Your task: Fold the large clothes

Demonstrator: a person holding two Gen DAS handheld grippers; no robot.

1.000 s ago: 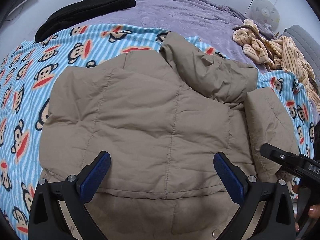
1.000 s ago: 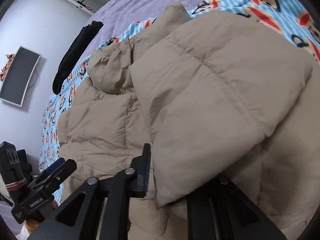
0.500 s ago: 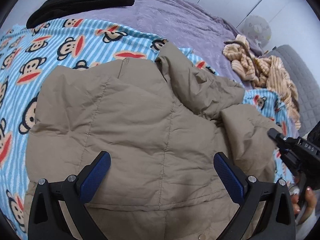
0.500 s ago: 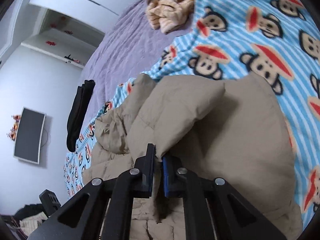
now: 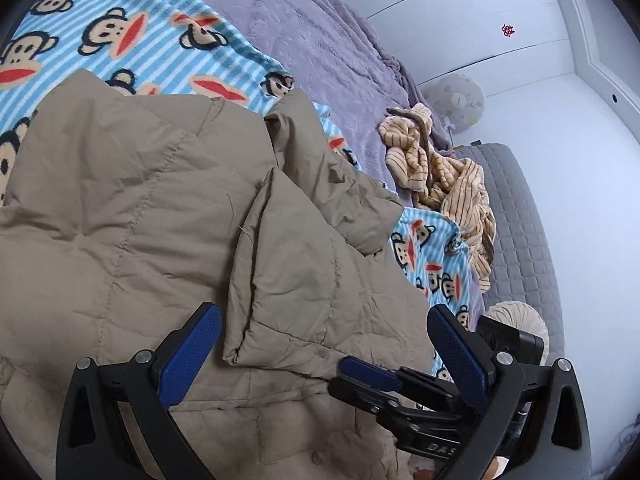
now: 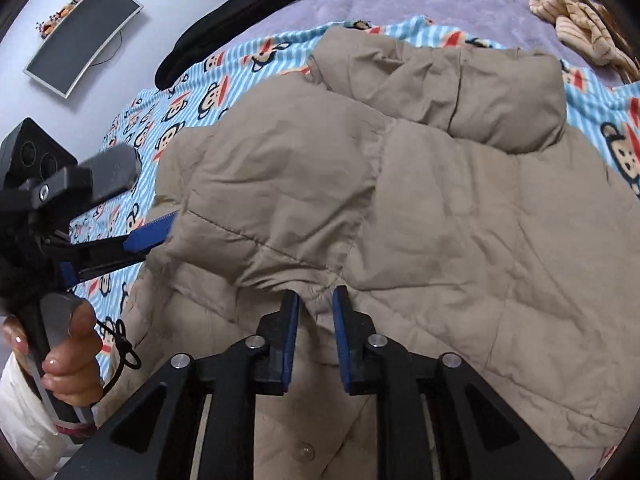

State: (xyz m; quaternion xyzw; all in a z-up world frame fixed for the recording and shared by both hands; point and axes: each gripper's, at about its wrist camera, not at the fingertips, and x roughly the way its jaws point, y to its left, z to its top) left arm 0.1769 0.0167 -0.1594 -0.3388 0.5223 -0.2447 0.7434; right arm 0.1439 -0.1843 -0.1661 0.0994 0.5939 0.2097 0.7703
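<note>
A tan quilted jacket [image 5: 160,208] [image 6: 440,200] lies spread on the bed, one side panel [image 5: 304,272] folded over onto its body. My left gripper [image 5: 324,356] is open wide just above the jacket's near part, nothing between its blue pads. In the right wrist view the left gripper [image 6: 136,200] hovers at the jacket's left edge, held by a hand [image 6: 68,364]. My right gripper [image 6: 316,320] points down at the folded edge; its jaws are opening, a puckered bit of fabric still between the tips. The right gripper [image 5: 360,376] shows side-on at lower right.
Under the jacket lies a blue striped monkey blanket [image 5: 132,36] on a purple bedspread [image 5: 320,36]. A black garment [image 6: 240,12] and a tan striped garment [image 5: 440,176] lie farther back. A grey padded headboard [image 5: 516,240] is at right, a monitor [image 6: 80,36] on the wall.
The right gripper, shut on the jacket's side panel half a second ago, has brought it over onto the body and parted its jaws. The left gripper has swung to the right.
</note>
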